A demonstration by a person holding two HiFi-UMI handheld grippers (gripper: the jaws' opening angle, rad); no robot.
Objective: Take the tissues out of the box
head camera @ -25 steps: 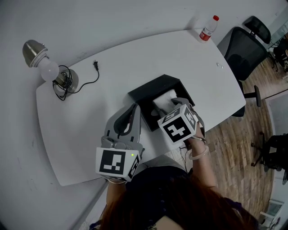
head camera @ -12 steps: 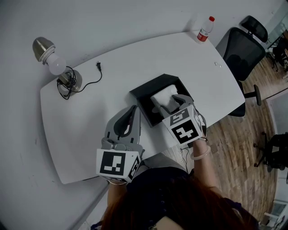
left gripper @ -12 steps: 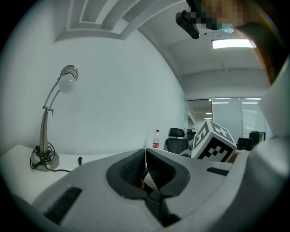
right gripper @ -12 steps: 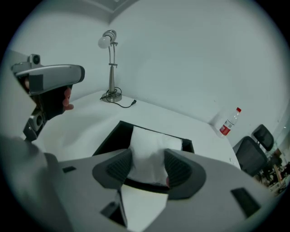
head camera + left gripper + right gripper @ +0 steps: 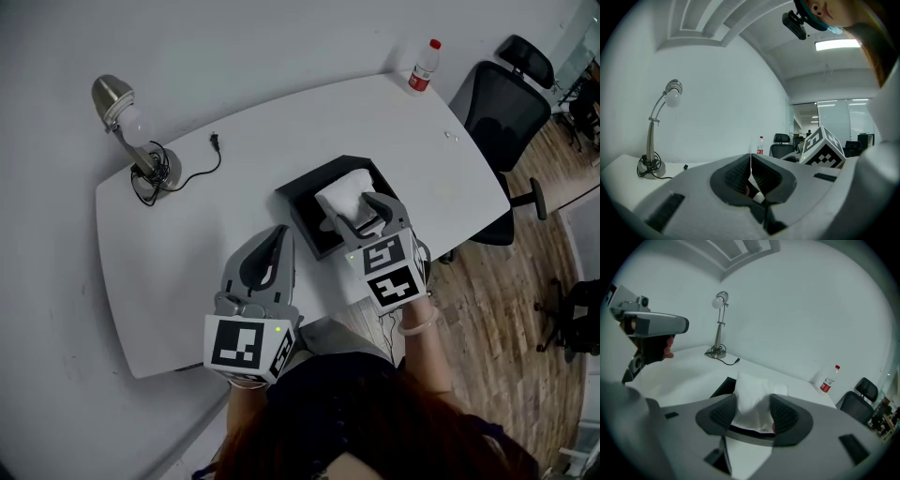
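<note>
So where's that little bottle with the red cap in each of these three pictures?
Head view: the bottle stands at the table's far edge, upper right of the picture.
Left gripper view: the bottle is small, near the centre, just above the closed jaws.
Right gripper view: the bottle is right of centre.
Shared landmark: the desk lamp, left of the bottle in all three.
</note>
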